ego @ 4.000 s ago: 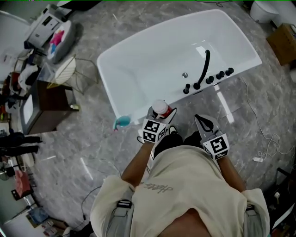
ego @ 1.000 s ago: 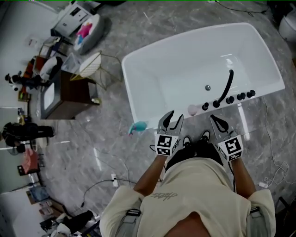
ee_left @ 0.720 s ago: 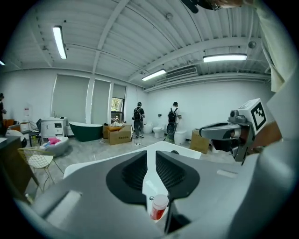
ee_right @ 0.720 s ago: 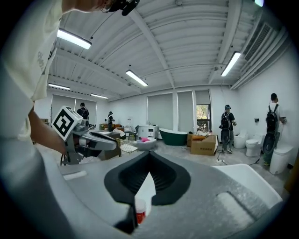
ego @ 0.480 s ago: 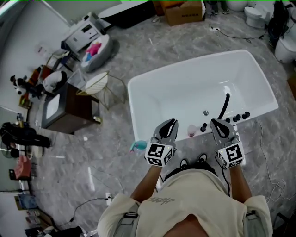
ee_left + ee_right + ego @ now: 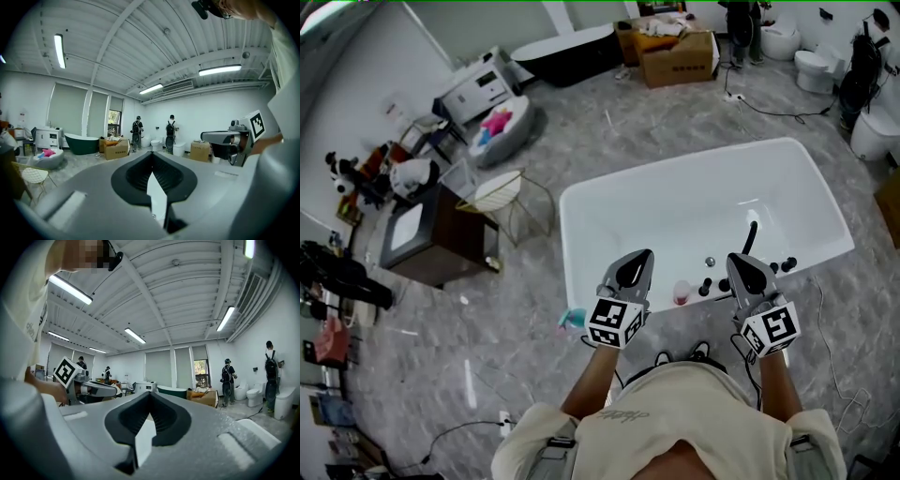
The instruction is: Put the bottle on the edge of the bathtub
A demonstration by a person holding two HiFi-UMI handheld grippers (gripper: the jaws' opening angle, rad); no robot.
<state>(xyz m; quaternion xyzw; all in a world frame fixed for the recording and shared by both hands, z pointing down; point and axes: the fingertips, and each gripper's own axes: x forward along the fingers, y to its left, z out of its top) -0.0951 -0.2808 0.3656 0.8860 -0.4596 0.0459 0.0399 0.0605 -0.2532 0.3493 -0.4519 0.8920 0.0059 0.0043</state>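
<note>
The bottle (image 6: 681,292), pinkish with a pale cap, stands upright on the near rim of the white bathtub (image 6: 581,244), beside the black tap knobs. Nothing touches it. My left gripper (image 6: 639,255) is held up to the bottle's left, its jaws shut with nothing between them. My right gripper (image 6: 739,260) hangs to the bottle's right, also shut and empty. In the left gripper view the left gripper (image 6: 151,161) points level across the room, and the right gripper (image 6: 229,140) shows at the right. In the right gripper view the right gripper (image 6: 149,401) is shut, with the left gripper (image 6: 89,389) beside it.
A black faucet (image 6: 748,236) and knobs (image 6: 783,265) sit on the tub's near rim. A teal object (image 6: 572,320) lies on the floor by the tub's corner. A wire chair (image 6: 502,192), dark cabinet (image 6: 431,239) and cardboard box (image 6: 675,42) stand further off. People (image 6: 171,129) stand by toilets.
Four seconds ago the left gripper held the bottle; it then stood free on the rim. Since a second ago the left jaws have shut, and both grippers have lifted away.
</note>
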